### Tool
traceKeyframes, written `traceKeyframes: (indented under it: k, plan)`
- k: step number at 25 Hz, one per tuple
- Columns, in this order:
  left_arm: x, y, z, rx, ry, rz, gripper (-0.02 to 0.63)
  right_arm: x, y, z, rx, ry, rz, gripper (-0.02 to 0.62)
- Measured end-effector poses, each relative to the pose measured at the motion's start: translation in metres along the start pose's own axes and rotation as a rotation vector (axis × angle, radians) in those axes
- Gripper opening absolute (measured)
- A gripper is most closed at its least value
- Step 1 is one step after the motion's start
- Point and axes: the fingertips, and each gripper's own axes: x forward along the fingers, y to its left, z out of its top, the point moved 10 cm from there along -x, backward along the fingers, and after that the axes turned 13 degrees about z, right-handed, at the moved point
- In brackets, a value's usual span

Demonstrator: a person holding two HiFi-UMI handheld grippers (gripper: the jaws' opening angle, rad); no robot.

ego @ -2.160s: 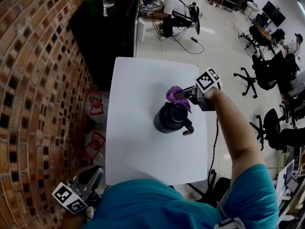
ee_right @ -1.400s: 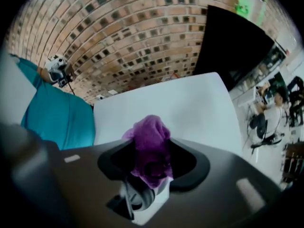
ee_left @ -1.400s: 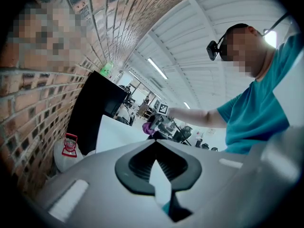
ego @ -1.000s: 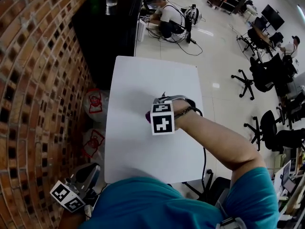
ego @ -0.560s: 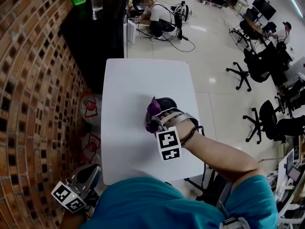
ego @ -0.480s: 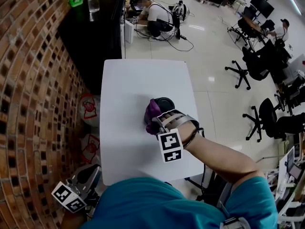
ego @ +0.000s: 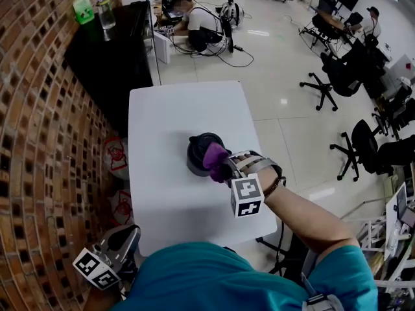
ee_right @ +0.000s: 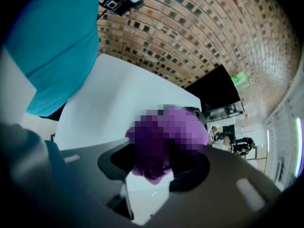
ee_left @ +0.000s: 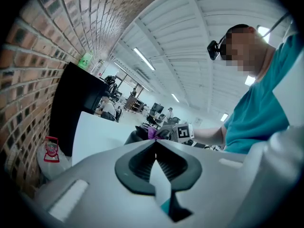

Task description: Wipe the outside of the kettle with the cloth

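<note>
Right gripper (ego: 224,168) has swung round the kettle (ego: 197,151), clamped on cloth (ego: 215,154) — its view shows mostly cloth.

We count two tools: the left tool (ee_left: 156,146) and the right tool (ego: 225,169). There are two surfaces, one white surface (ego: 168,109) and one black surface (ego: 110,50). At the white one we count one kettle (ego: 200,146) and one cloth (ego: 215,154). The black one carries two bottles, a green bottle (ego: 82,6) and a clear bottle (ego: 106,13). On the floor beside the white surface's left edge lie two bags, a nearer bag (ego: 122,206) and a farther bag (ego: 117,157). Beyond its far edge one person (ego: 194,21) sits on the floor. The office chairs are several; we cannot count them surely.
</note>
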Motion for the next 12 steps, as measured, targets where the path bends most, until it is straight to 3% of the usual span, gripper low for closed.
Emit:
traceKeyframes:
  k: [5, 12]
  plan:
    - [0.006, -0.006, 0.006, 0.019, 0.005, -0.009, 0.000, -0.011, -0.008, -0.011, 0.176, -0.164, 0.024, 0.186]
    - [0.006, -0.008, 0.014, 0.031, -0.020, -0.009, 0.000, -0.047, -0.009, -0.035, 0.546, -0.579, 0.022, 0.186]
